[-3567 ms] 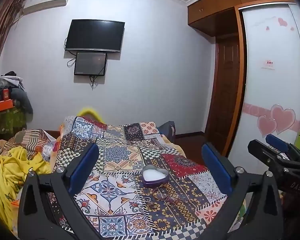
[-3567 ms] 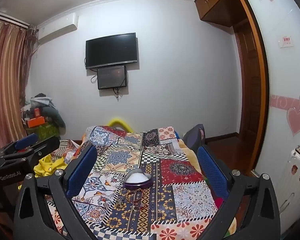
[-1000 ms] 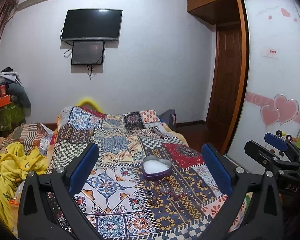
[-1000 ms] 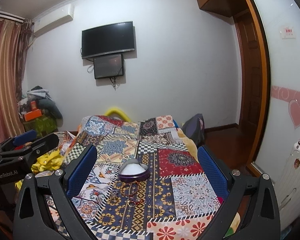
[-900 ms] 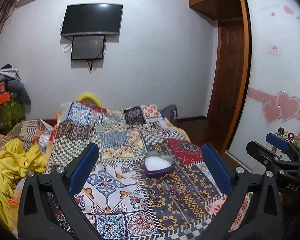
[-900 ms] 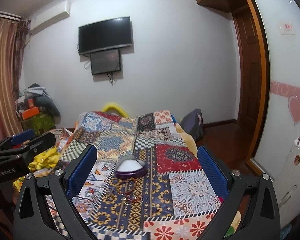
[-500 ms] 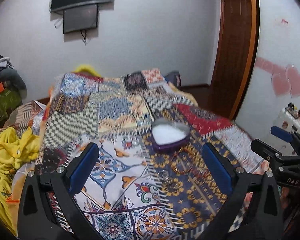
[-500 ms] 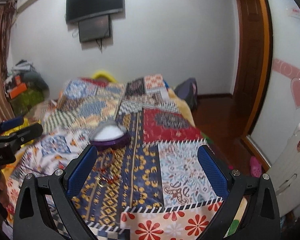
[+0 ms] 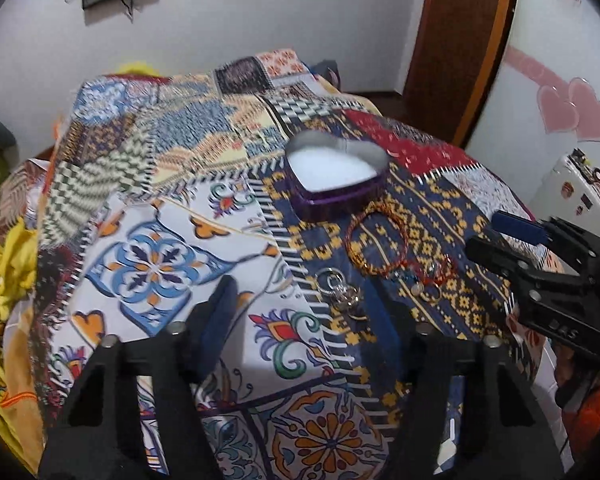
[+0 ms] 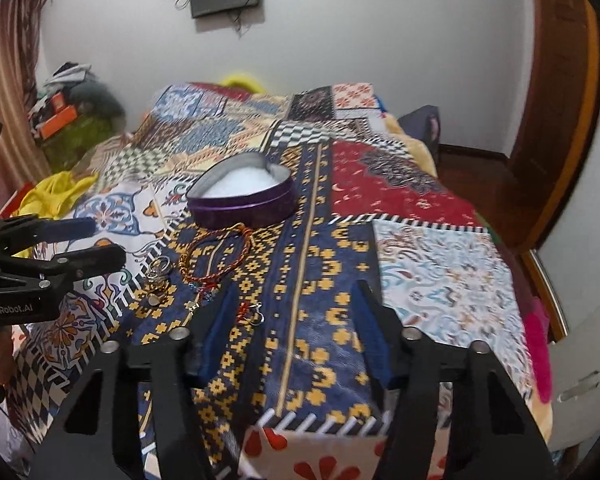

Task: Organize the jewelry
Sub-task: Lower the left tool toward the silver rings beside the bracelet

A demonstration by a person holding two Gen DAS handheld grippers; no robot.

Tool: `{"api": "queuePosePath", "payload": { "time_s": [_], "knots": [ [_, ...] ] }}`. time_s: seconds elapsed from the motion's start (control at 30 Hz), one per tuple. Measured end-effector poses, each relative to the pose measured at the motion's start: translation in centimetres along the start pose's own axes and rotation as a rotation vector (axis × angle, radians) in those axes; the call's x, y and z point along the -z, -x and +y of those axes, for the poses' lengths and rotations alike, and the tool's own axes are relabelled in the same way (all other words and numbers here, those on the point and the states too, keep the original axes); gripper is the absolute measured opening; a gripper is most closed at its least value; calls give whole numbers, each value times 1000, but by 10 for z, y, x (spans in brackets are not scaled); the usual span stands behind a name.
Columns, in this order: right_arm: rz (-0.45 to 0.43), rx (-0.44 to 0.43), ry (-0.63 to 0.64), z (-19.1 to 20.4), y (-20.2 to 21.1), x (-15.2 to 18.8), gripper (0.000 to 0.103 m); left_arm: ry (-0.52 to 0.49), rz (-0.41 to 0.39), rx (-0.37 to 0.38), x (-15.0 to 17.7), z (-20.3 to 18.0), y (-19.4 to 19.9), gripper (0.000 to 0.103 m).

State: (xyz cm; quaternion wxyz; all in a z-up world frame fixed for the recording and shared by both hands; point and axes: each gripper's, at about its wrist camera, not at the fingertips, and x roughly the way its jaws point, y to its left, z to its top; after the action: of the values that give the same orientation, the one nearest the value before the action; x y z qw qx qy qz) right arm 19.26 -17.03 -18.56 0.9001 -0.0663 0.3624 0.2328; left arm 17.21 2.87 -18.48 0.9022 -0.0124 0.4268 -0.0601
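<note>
A purple heart-shaped tin (image 9: pixel 336 178) is sitting open on the patchwork bed (image 9: pixel 152 240), with a beaded bracelet (image 9: pixel 374 242) and rings (image 9: pixel 338 290) lying just near of it. The left gripper (image 9: pixel 300 316) and right gripper (image 10: pixel 294 316) are hovering above the bed; their fingers have just been closing, nothing between them. Yellow cloth (image 9: pixel 0 264) is bunching at the bed's left edge.

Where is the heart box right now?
The purple heart-shaped box sits open on the patchwork bedspread, mid-bed in both wrist views, just beyond the beaded bracelet.
</note>
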Motion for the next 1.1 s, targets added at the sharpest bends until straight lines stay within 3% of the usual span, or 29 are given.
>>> {"api": "queuePosePath", "payload": {
  "time_s": [0.13, 0.3, 0.53, 0.93, 1.1],
  "knots": [
    [27, -11, 21, 3, -12, -1, 33, -6, 27, 37, 2, -1, -8, 48],
    [40, -40, 43, 6, -13, 4, 28, -12, 61, 100, 5, -4, -13, 36],
    [64, -83, 72, 13, -13, 8, 28, -42, 96, 130, 7, -15, -21, 35],
    [80, -129, 69, 23, -25, 3, 22, 30, 112, 149, 6, -7, -30, 35],
    [86, -126, 71, 25, -24, 7, 14, 86, 116, 158, 1, 1, -34, 35]
  ]
}}
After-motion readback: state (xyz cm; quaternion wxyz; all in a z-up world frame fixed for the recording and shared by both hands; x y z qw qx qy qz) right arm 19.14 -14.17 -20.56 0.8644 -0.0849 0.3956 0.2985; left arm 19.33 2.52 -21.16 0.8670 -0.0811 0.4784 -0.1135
